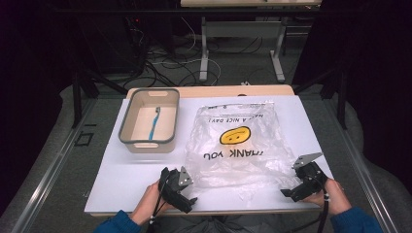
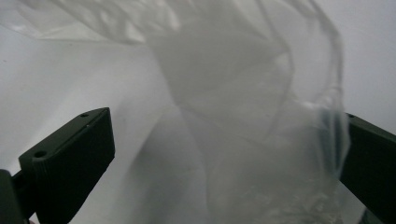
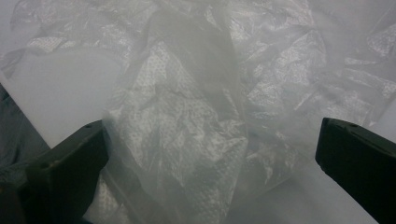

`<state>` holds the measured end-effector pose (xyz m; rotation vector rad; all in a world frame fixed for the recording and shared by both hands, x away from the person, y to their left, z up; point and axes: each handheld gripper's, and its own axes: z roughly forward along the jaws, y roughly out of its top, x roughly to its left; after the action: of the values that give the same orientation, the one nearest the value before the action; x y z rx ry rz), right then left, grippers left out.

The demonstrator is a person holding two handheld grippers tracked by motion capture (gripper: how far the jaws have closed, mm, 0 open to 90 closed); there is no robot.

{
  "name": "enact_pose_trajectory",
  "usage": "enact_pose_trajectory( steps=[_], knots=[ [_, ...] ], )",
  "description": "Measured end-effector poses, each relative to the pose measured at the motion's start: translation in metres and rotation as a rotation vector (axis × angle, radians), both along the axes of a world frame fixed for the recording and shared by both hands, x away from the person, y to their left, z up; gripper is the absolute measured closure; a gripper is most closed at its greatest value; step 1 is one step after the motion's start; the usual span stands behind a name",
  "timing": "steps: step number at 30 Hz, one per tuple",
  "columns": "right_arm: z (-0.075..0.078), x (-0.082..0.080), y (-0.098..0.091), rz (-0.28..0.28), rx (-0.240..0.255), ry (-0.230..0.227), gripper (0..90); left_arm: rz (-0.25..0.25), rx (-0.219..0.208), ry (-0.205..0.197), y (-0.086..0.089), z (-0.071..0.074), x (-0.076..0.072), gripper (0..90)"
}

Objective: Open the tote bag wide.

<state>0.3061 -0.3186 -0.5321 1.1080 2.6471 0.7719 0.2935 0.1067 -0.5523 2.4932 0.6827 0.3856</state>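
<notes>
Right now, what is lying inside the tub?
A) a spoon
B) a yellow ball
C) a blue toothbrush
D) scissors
C: the high view shows a blue toothbrush lying alone on the floor of the beige tub, left of the plastic bag.

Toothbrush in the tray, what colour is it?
Blue; the toothbrush shows best in the high view.

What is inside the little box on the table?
A blue toothbrush lies inside the beige bin, along its pale floor. Nothing else shows in there. The near wall hides a thin strip of the floor behind it.
</notes>
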Motion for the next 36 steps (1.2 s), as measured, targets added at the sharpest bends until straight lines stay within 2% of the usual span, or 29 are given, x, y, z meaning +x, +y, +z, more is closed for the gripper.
enact_pose_trajectory(
  steps=[2, 3, 5, 6, 7, 8, 9, 10, 11, 12, 13, 14, 17, 18, 19, 20, 21, 23, 24, 25, 26, 27, 28, 29, 30, 33, 35, 36],
  knots=[
    [-0.002, 0.005, -0.002, 0.002, -0.009, -0.006, 0.0, 0.008, 0.006, -0.003, 0.0, 0.001, 0.001, 0.0],
    [-0.003, 0.006, -0.002, -0.013, 0.0, 0.021, 0.0, 0.017, -0.004, -0.004, 0.0, 0.0, 0.002, 0.3],
    [-0.004, 0.007, -0.003, -0.015, -0.008, 0.011, 0.0, 0.021, 0.002, 0.002, 0.002, 0.001, 0.004, 1.0],
    [-0.007, 0.005, -0.004, -0.003, 0.013, 0.053, 0.0, 0.022, -0.011, 0.003, 0.004, 0.001, 0.003, 4.2],
    [-0.007, 0.004, -0.004, 0.004, -0.007, 0.069, 0.0, 0.022, -0.011, 0.003, 0.004, 0.001, 0.003, 6.6],
    [-0.008, 0.003, -0.004, -0.003, -0.002, 0.054, 0.0, 0.025, -0.03, -0.004, 0.004, 0.001, 0.0, 8.3],
    [-0.009, 0.002, -0.004, 0.005, 0.001, 0.056, 0.0, 0.018, -0.027, -0.013, 0.005, 0.001, 0.0, 10.6],
    [-0.01, 0.002, -0.004, 0.0, 0.001, 0.066, 0.0, 0.006, -0.034, -0.003, 0.006, 0.002, 0.0, 15.4],
    [-0.011, 0.002, -0.005, -0.012, -0.025, 0.07, 0.0, 0.007, -0.035, -0.001, 0.007, 0.003, 0.001, 20.1],
    [-0.013, 0.002, -0.005, -0.017, -0.029, 0.057, 0.0, 0.015, -0.037, -0.012, 0.008, 0.003, 0.001, 24.0],
    [-0.014, 0.003, -0.006, -0.003, -0.017, 0.076, 0.0, 0.013, -0.038, -0.009, 0.01, 0.004, 0.001, 29.9],
    [-0.015, 0.003, -0.006, -0.012, -0.024, 0.061, 1.8, 0.02, -0.04, -0.01, 0.013, 0.004, 0.002, 36.3],
    [-0.012, 0.002, -0.007, -0.042, -0.037, 0.01, 18.3, 0.018, -0.052, -0.008, 0.017, 0.004, 0.004, 47.9],
    [-0.01, 0.003, -0.008, -0.04, -0.041, 0.012, 22.0, 0.028, -0.063, -0.02, 0.017, 0.003, 0.004, 51.4],
    [-0.01, 0.002, -0.009, -0.045, -0.03, 0.012, 29.1, 0.026, -0.063, -0.016, 0.017, 0.003, 0.004, 56.8],
    [-0.01, 0.002, -0.009, -0.045, -0.03, 0.012, 29.1, 0.01, -0.057, -0.014, 0.018, 0.004, 0.004, 56.8],
    [-0.008, 0.001, -0.009, -0.059, -0.012, -0.014, 48.7, -0.001, -0.058, -0.033, 0.018, 0.004, 0.003, 66.5],
    [-0.007, 0.0, -0.008, -0.044, 0.015, -0.005, 64.2, -0.007, -0.059, -0.036, 0.018, 0.005, 0.003, 74.2],
    [-0.006, 0.0, -0.007, -0.039, 0.009, -0.014, 71.8, -0.008, -0.061, -0.042, 0.018, 0.006, 0.002, 77.5],
    [-0.005, 0.0, -0.007, -0.026, 0.025, -0.026, 77.2, -0.009, -0.077, -0.057, 0.02, 0.01, 0.002, 81.3],
    [-0.002, -0.002, -0.006, -0.03, 0.034, -0.019, 80.4, -0.006, -0.097, -0.064, 0.021, 0.012, 0.002, 83.6],
    [0.001, -0.002, -0.006, -0.021, 0.045, -0.041, 82.7, -0.006, -0.097, -0.064, 0.021, 0.012, 0.002, 86.1],
    [0.006, -0.003, -0.007, -0.011, 0.053, -0.07, 84.2, -0.002, -0.114, -0.07, 0.024, 0.018, 0.002, 87.1],
    [0.01, -0.004, -0.006, -0.016, 0.068, -0.077, 85.0, -0.002, -0.114, -0.07, 0.024, 0.018, 0.002, 87.6],
    [0.015, -0.005, -0.006, -0.003, 0.066, -0.089, 85.5, 0.008, -0.14, -0.08, 0.025, 0.022, 0.001, 88.0],
    [0.028, -0.008, -0.003, 0.003, 0.073, -0.137, 85.9, 0.007, -0.149, -0.095, 0.027, 0.031, 0.0, 88.4],
    [0.033, -0.009, -0.002, 0.0, 0.081, -0.14, 86.0, 0.005, -0.154, -0.093, 0.027, 0.034, 0.0, 88.4],
    [0.042, -0.01, 0.0, 0.007, 0.07, -0.158, 85.9, 0.005, -0.158, -0.099, 0.028, 0.037, 0.0, 88.4]
  ],
)
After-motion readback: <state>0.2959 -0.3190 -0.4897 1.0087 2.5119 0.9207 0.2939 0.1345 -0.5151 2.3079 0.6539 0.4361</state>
